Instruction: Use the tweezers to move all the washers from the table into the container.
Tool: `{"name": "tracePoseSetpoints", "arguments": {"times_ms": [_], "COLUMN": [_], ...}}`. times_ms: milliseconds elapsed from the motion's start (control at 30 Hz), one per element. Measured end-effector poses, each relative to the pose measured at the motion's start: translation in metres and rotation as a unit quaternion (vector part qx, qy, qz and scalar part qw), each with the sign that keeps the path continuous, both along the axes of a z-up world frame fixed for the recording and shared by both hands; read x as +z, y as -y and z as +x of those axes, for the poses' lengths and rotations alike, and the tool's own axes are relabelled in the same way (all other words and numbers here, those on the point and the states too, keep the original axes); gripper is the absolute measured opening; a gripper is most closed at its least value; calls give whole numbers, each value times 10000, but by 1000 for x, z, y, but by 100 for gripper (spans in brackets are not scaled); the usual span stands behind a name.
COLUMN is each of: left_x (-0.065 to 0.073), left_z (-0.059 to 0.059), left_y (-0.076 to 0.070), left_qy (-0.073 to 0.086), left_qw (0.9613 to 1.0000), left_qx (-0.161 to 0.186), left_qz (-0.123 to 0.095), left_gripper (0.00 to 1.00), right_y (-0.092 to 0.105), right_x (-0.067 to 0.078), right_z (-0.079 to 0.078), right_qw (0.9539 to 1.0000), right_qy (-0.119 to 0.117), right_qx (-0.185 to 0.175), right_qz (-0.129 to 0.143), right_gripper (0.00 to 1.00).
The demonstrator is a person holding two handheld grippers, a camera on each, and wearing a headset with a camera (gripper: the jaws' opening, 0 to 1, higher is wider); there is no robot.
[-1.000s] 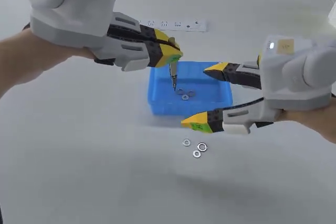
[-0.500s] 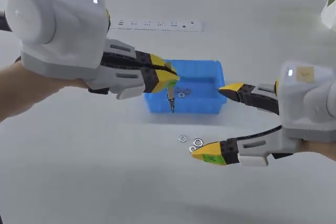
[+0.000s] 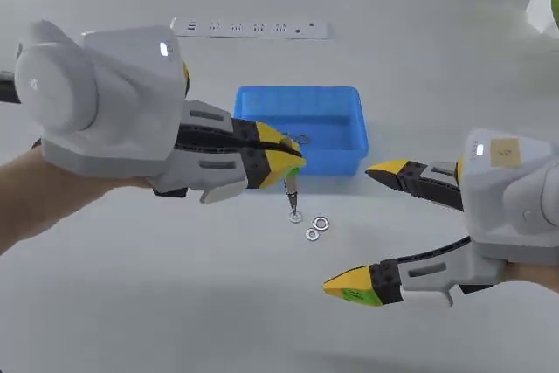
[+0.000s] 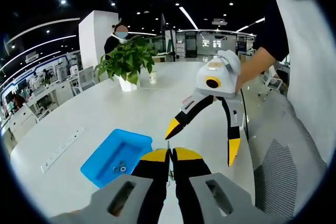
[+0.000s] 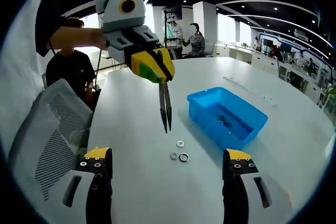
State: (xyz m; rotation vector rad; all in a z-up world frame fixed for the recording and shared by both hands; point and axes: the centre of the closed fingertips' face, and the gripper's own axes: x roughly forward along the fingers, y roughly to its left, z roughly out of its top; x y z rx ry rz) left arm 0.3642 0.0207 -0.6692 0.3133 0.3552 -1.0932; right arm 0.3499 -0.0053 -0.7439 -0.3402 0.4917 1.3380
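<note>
Three small metal washers (image 3: 313, 226) lie close together on the white table, just in front of the blue container (image 3: 348, 120), which holds a few more washers (image 4: 121, 167). My left gripper (image 3: 293, 160) is shut on the tweezers (image 3: 291, 195). They point down, with the tips at the leftmost washer (image 3: 295, 217). In the right gripper view the tweezers (image 5: 165, 106) hang from the left gripper (image 5: 153, 67) above the washers (image 5: 180, 151), beside the container (image 5: 231, 115). My right gripper (image 3: 355, 228) stands wide open to the right of the washers, holding nothing.
A white power strip (image 3: 249, 29) lies beyond the container. A potted plant (image 4: 128, 61) stands further along the table. A mesh office chair (image 5: 52, 124) is at the table's edge. People sit in the background.
My left gripper carried the tweezers from over the container toward me and down to the washers on the table. The right gripper drew back toward me and to the right, still open.
</note>
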Motion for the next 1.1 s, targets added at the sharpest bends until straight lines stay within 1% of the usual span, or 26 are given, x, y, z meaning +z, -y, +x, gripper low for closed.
{"name": "tracePoseSetpoints", "arguments": {"times_ms": [67, 167, 300, 433, 467, 533, 667, 800, 900, 1033, 1100], "left_x": [-3, -7, -16, -21, -23, -25, -30, -28, -28, -32, -34], "left_z": [0, -1, 3, 6, 6, 6, 5, 5, 7, 7, 7], "left_y": [1, 6, 11, 12, 13, 14, 15, 16, 17, 19, 20], "left_qy": [-17, -140, -185, -209, -239, -233, -292, -228, -177, -198, -183], "left_qw": [10000, 9998, 9997, 9997, 9996, 9996, 9995, 9996, 9997, 9997, 9997], "left_qx": [6, -8, -15, 14, 4, -8, -60, -91, -106, -151, -168], "left_qz": [-29, -133, -143, -153, -159, -145, -92, -114, -88, -55, -7], "left_gripper": [6, 6, 6, 6, 6, 6, 6, 6, 6, 6, 6], "right_y": [3, 6, 10, 14, 15, 17, 18, 17, 16, 16, 17], "right_x": [-2, -6, -11, -12, -13, -14, -16, -17, -17, -17, -16], "right_z": [-1, -2, -4, -1, -1, 1, 1, 0, 0, -1, -1], "right_qw": [10000, 9999, 9998, 9997, 9997, 9997, 9996, 9996, 9995, 9995, 9993], "right_qy": [-78, -130, -200, -207, -211, -224, -249, -272, -286, -315, -359], "right_qx": [-48, -68, -34, -60, -71, -91, -105, -87, -78, -74, -120], "right_qz": [16, -1, -65, -64, -61, -71, -73, -71, -54, -55, 2], "right_gripper": [87, 86, 85, 85, 85, 85, 84, 83, 83, 83, 83]}}
